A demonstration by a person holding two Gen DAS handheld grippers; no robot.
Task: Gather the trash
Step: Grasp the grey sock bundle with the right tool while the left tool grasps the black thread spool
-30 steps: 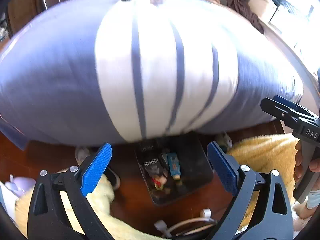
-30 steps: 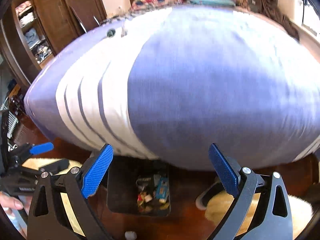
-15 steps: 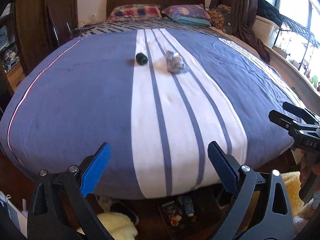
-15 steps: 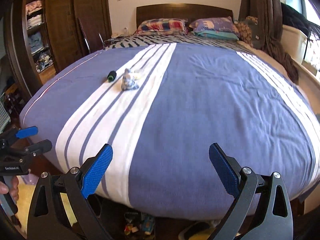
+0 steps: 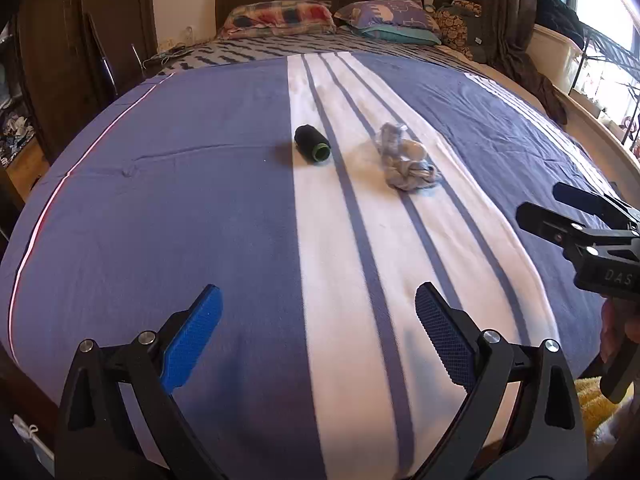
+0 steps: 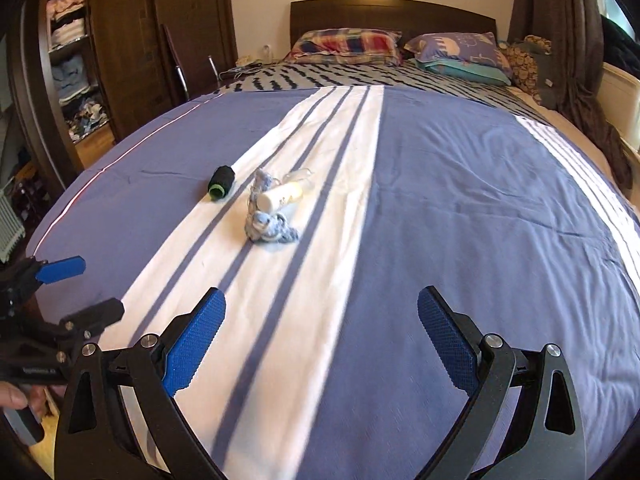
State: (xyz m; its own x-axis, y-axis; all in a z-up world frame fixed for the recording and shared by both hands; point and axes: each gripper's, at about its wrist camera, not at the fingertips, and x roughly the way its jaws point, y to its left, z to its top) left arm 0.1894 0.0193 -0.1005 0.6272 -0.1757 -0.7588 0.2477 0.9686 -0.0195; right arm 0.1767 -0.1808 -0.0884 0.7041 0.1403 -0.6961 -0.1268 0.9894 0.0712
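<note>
Both the left tongs [image 5: 316,330] and the right tongs [image 6: 320,332] hang wide apart and empty above the foot of the bed [image 5: 200,216], well short of the trash lying mid-bed on the white stripe: a black spool [image 5: 312,143] just beside a crumpled grey-blue wad [image 5: 406,160]. Only the right wrist view shows a small white bottle [image 6: 282,197] lying against that wad, hidden from the left. Whether wad and bottle are wrapped together is hard to tell.

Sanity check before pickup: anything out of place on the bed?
Yes. A black spool, a crumpled bag and a small white bottle lie loose mid-bedspread; the rest is smooth and bare.
</note>
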